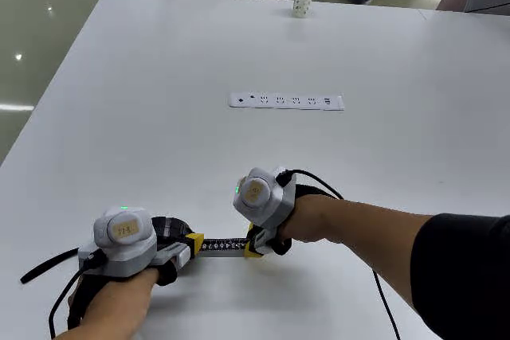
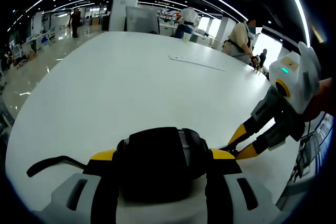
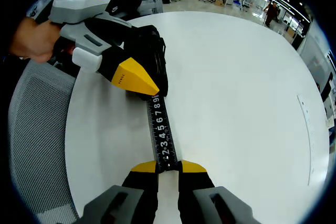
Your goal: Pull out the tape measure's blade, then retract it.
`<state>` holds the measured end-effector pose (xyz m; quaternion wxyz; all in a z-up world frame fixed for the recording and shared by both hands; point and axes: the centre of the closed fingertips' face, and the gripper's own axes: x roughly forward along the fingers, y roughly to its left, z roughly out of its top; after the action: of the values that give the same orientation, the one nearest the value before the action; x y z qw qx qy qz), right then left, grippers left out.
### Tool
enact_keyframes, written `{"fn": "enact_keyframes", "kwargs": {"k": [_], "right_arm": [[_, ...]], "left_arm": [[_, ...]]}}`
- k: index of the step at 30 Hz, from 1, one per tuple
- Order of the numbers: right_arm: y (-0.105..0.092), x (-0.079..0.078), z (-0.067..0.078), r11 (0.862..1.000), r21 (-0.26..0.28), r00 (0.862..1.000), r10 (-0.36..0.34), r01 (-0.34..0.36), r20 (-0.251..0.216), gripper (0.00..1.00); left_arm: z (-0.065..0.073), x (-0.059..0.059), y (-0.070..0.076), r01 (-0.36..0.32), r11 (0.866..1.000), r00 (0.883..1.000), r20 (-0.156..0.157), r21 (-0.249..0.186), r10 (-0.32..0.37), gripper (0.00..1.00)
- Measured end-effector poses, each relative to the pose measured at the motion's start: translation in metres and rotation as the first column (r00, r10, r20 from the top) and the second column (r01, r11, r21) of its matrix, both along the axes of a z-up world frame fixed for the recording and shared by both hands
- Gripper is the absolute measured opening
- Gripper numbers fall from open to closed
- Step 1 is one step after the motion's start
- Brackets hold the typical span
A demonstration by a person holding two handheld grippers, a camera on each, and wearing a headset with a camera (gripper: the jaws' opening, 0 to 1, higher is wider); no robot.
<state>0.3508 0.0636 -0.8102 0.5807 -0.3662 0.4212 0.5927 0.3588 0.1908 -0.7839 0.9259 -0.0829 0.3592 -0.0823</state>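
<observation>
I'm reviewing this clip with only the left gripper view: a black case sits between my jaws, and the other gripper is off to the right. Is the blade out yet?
Observer: Yes. In the right gripper view the blade runs from the case to the right gripper, whose jaws are shut on its tip.
Reviewer: How much shows?
Observer: Numerals up to 9 are readable between the case and those jaws.

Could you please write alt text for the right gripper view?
The right gripper pinches the tip of a black numbered blade, drawn a short way from the tape measure case that the left gripper holds, over a white table.
</observation>
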Motion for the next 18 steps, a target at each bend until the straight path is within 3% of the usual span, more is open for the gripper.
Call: {"fn": "enact_keyframes", "kwargs": {"k": [18], "right_arm": [[0.0056, -0.0003, -0.0001, 1.0, 0.004, 1.0, -0.001, 0.001, -0.002, 0.1]], "left_arm": [[0.0, 0.0008, 0.0, -0.001, 1.0, 1.0, -0.001, -0.006, 0.001, 0.62]]}}
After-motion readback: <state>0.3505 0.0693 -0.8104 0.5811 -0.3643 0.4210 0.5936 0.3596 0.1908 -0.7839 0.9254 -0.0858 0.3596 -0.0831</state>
